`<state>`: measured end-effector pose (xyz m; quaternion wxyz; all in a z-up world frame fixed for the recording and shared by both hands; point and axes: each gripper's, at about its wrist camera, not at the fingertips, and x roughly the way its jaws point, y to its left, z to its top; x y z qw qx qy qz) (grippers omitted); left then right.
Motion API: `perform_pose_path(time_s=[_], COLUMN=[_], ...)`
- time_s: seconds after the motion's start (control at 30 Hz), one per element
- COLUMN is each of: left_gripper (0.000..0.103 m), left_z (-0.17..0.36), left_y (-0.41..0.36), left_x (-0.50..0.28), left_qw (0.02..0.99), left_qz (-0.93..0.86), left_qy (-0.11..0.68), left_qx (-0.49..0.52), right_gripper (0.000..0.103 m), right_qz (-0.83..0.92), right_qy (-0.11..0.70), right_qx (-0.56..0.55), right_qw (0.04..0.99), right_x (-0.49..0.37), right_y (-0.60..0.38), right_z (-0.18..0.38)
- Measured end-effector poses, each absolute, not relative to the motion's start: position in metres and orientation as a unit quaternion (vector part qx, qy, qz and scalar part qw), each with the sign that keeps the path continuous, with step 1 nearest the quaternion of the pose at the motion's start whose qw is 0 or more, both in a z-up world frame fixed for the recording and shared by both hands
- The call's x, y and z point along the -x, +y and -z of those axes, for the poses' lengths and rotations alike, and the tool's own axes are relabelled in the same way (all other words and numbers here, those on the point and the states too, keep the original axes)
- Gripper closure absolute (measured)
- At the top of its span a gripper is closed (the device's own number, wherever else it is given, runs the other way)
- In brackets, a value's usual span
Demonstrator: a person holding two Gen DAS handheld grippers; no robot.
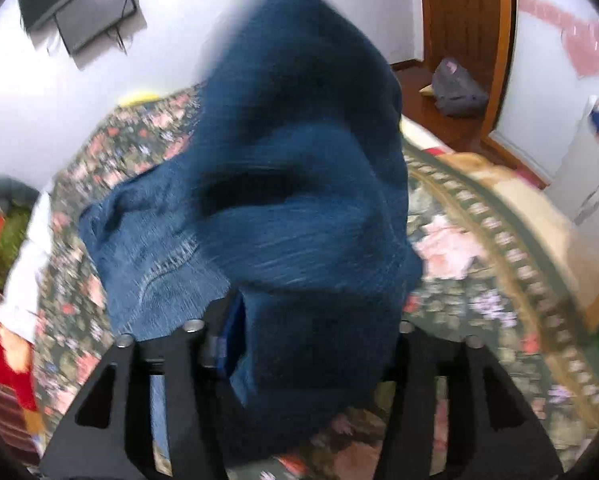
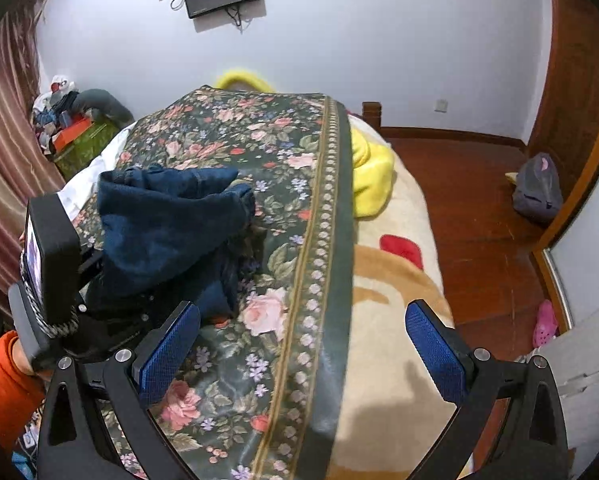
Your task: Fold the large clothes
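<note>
Between the left gripper's (image 1: 299,344) fingers, clamped, hangs a bunch of the dark blue denim jeans (image 1: 283,184), blurred, rest draped ahead onto the floral-print bed cover (image 1: 479,312). Right gripper (image 2: 299,344): fingers wide apart, nothing between them, jeans off to their left. Denim likely heavy, limp, not slippery; judge best hold at waistband or hem edge, thick seam.
</note>
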<state>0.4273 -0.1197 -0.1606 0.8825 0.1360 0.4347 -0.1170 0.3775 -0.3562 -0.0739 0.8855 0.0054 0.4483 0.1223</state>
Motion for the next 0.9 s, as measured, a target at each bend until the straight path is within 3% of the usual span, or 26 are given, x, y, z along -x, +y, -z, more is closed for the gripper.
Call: perform_pose_path(time_s=[0.07, 0.43, 0.6, 0.8, 0.9], left_gripper=[0.032, 0.025, 0.025, 0.024, 0.013], left_z=[0.153, 0.098, 0.118, 0.171, 0.183], left_y=[-0.114, -0.034, 0.015, 0.031, 0.035], left_x=[-0.418, -0.384, -0.396, -0.404, -0.395], left_qw=[0.881, 0.916, 0.908, 0.877, 0.881], left_qz=[0.144, 0.088, 0.030, 0.030, 0.027], left_qy=[0.439, 0.391, 0.416, 0.479, 0.469], left_qx=[-0.101, -0.031, 0.021, 0.029, 0.050], right_gripper=[0.001, 0.000, 0.000, 0.001, 0.000], right_qz=[-0.129, -0.205, -0.229, -0.181, -0.159], right_qy=[0.443, 0.421, 0.442, 0.510, 0.532], right_qx=[-0.006, -0.034, -0.034, -0.042, -0.047], right_qw=[0.887, 0.883, 0.867, 0.840, 0.830], right_x=[-0.375, -0.400, -0.426, -0.461, -0.463], right_y=[-0.351, -0.292, -0.253, -0.254, -0.275], right_z=[0.070, 0.040, 0.053, 0.113, 0.141])
